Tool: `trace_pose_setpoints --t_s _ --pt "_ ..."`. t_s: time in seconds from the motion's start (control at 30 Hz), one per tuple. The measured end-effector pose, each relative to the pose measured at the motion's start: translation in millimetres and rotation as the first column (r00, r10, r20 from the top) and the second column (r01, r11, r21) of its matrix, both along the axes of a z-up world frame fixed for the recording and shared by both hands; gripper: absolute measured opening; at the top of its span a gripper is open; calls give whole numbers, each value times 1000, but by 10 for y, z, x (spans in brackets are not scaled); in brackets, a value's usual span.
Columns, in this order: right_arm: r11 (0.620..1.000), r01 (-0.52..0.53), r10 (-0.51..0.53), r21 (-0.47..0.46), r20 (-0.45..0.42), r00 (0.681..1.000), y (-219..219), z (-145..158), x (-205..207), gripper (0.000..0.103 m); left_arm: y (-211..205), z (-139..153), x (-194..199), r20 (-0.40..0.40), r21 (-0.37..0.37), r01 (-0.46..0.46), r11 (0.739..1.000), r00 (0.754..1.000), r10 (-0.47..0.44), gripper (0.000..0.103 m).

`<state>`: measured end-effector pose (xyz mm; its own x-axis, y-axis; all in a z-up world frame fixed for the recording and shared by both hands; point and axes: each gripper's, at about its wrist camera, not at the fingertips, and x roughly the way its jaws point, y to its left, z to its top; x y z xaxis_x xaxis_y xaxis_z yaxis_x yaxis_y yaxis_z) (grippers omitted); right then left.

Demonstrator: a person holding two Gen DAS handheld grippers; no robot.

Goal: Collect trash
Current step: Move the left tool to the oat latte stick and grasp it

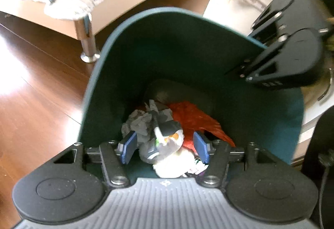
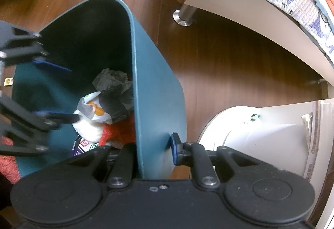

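Dark wood floor (image 2: 229, 66) fills the background, with a bed (image 2: 250, 5) across the upper right of the right wrist view and its metal leg (image 2: 183, 15) just beyond the bin.

A teal bin (image 1: 187, 41) stands at the centre of both views. Trash (image 1: 158, 130) lies at its bottom: crumpled grey paper, an orange-red bag (image 1: 198, 120), a white wad and printed wrappers. All of it looks light, soft and crushable, so a pinch on any raised fold should lift it, though thin film may slip.

The left gripper (image 1: 165, 145) hangs over the bin mouth with its blue pads (image 1: 129, 145) spread apart and nothing pressed between them; a grey and white wrapper (image 1: 167, 139) lies in the gap below.

The right gripper (image 2: 154, 149) pinches the bin wall, one pad on the outside at the lower centre of its view, the other finger inside. The wall looks thin, stiff and smooth, so the grip likely steadies it well.

A white cabinet (image 2: 271, 135) stands near the bin at the lower right.
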<state>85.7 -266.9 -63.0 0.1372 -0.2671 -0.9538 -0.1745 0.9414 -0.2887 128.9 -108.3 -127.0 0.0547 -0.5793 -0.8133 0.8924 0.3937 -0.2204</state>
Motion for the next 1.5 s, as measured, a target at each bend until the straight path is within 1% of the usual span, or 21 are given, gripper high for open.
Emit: trace_pose_setpoints --t_s 0.1,0.17,0.27,0.37,0.43,0.47,0.5,0.67,0.73,0.77,0.87,0.9,0.97,1.03,1.13,1.23,1.3,1.33,1.5 --pt "1000 3 -3 1 -3 1000 -26 -7 1 14 283 129 10 33 -32 -23 999 999 24 73" --pt "1000 7 -7 1 -7 1000 -36 -18 6 14 470 186 65 38 -41 -59 997 997 60 73" --pt "1000 15 -15 7 -17 1000 -46 -42 15 14 766 193 171 38 -40 -142 989 989 143 73" --pt "1000 17 -17 9 -28 999 -53 -58 -8 14 1039 116 276 52 -16 -227 974 972 228 73" --pt "1000 15 -15 7 -35 999 -45 -70 -38 14 1197 29 368 41 9 -286 958 958 285 75" --pt "1000 17 -17 7 -39 999 -40 -75 -48 14 1291 -30 427 25 19 -320 947 947 320 80" --pt "1000 18 -18 9 -43 999 -38 -81 -55 15 1386 -97 482 10 27 -358 934 934 357 81" --pt "1000 21 -21 10 -64 998 -14 -105 -82 16 1726 -460 639 -10 81 -482 872 875 485 81" --pt "1000 26 -25 11 -71 997 -4 -118 -90 16 1814 -624 668 -14 105 -511 853 857 515 81" --pt "1000 28 -27 11 -73 997 -2 -124 -93 16 1862 -695 681 -8 114 -518 848 853 522 81" --pt "999 31 -30 12 -77 997 -22 -136 -82 16 1960 -927 697 17 154 -521 840 851 525 81" --pt "999 33 -32 12 -77 997 -21 -135 -92 16 1993 -1018 701 23 169 -514 841 855 518 81" --pt "999 38 -37 14 -76 996 -37 -136 -89 16 2019 -1191 679 41 196 -490 850 870 492 81" --pt "999 46 -45 12 -76 996 -41 -147 -77 15 2021 -1454 668 35 265 -445 855 891 453 81" --pt "999 51 -51 6 -78 996 -51 -150 -62 15 1992 -1817 600 13 360 -378 853 916 401 81" --pt "999 53 -52 0 -84 995 -45 -181 -95 15 1928 -2095 514 36 414 -343 843 932 362 81" --pt "999 52 -52 -5 -89 995 -46 -207 -101 15 1908 -2238 490 33 436 -331 837 935 353 81" --pt "999 52 -53 -8 -90 995 -38 -210 -99 15 1911 -2314 486 30 452 -332 828 933 357 81" --pt "998 56 -57 -8 -90 994 -42 -218 -84 15 1953 -2528 486 15 489 -326 809 930 366 81"
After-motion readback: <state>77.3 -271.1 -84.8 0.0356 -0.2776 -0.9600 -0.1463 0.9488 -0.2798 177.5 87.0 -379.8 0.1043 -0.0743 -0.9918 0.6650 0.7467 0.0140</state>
